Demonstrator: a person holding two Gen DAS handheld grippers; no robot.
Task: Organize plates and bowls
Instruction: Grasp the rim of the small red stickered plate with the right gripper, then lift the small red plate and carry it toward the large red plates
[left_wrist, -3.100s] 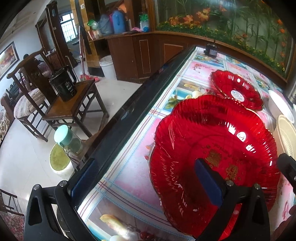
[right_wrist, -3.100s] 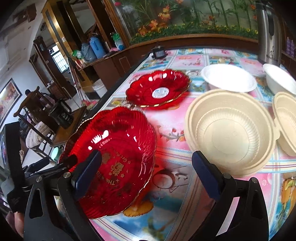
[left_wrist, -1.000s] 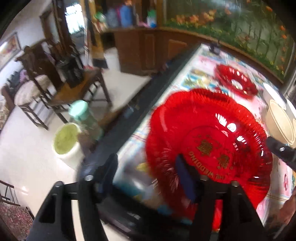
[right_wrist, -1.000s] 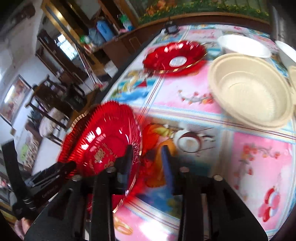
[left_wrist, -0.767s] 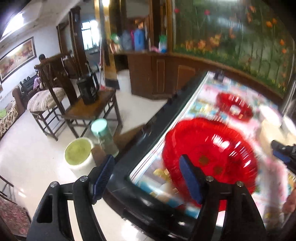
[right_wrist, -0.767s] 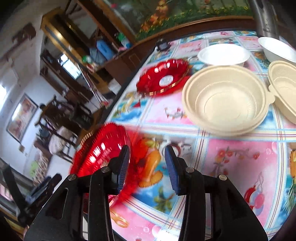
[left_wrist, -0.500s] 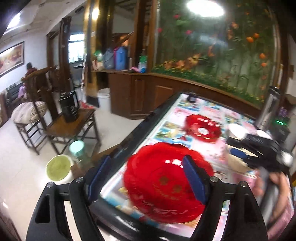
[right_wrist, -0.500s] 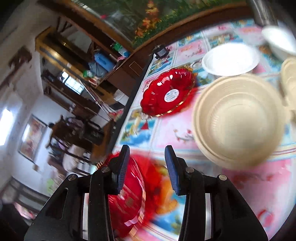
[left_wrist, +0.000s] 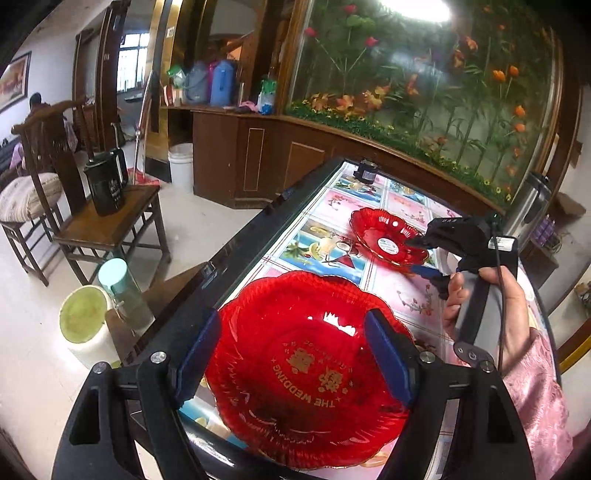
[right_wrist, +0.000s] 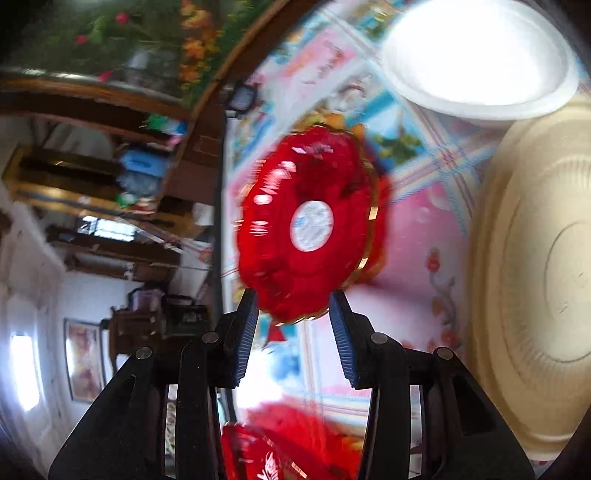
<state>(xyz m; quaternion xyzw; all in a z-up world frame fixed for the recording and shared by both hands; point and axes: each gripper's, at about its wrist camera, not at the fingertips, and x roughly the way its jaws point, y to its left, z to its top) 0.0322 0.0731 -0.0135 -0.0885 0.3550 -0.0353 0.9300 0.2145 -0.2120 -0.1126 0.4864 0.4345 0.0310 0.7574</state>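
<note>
The right tongs (right_wrist: 293, 321) stood apart before the small red plate (right_wrist: 306, 225), gripping nothing. The left tongs (left_wrist: 291, 354) stood apart, empty, above the large red plate (left_wrist: 314, 369). Both plates looked light, stiff and slippery; the rim seemed the best hold.

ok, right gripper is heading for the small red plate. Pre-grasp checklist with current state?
1. Right gripper jaws apart, nothing between them: ok.
2. Small red plate flat on the table, nothing on it: ok.
3. Plate rim between the right fingers: not ok; they frame its near edge but are not around it.
4. Right wrist view sharp enough to judge alignment: not ok, blurred.
5. Left gripper free of the large red plate: ok, jaws wide, plate lying on the table.
6. Beige bowl clear of the approach: ok, off to the side.
</note>
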